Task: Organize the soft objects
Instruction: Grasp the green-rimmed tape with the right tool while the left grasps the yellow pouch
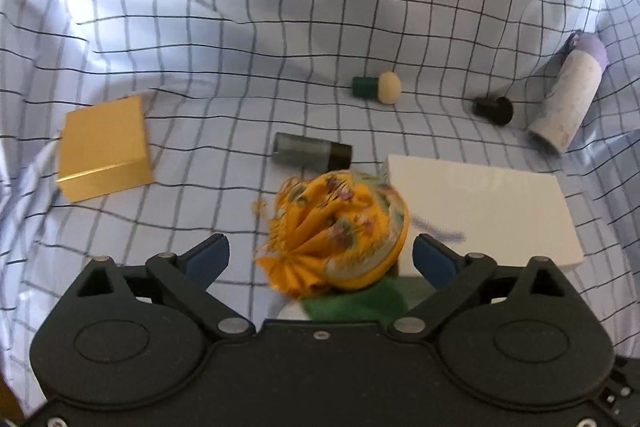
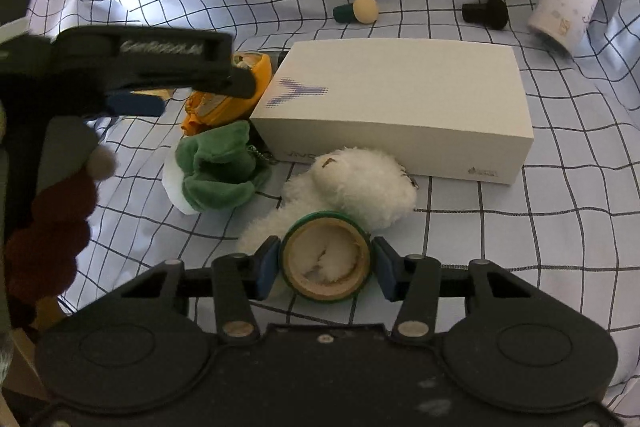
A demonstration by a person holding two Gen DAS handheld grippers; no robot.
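Note:
My left gripper (image 1: pixel 322 253) is open, its blue pads wide apart either side of a yellow flowered cloth pouch (image 1: pixel 340 223) that lies on the checked cloth; I cannot tell if it touches the pads. A green plush toy (image 1: pixel 356 301) peeks out just below it. In the right wrist view my right gripper (image 2: pixel 325 263) is shut on a green-rimmed tape roll (image 2: pixel 325 261), held just over a white fluffy plush (image 2: pixel 360 183). The green plush (image 2: pixel 218 167) and yellow pouch (image 2: pixel 228 99) lie left of it, with the left gripper (image 2: pixel 132 103) above them.
A white box (image 2: pixel 400 107) lies beside the soft toys. A gold box (image 1: pixel 104 147), a grey cylinder (image 1: pixel 310 151), a green-and-cream stopper (image 1: pixel 376 87), a black knob (image 1: pixel 494 109) and a lilac-capped bottle (image 1: pixel 568 99) lie scattered on the checked cloth (image 1: pixel 240 27).

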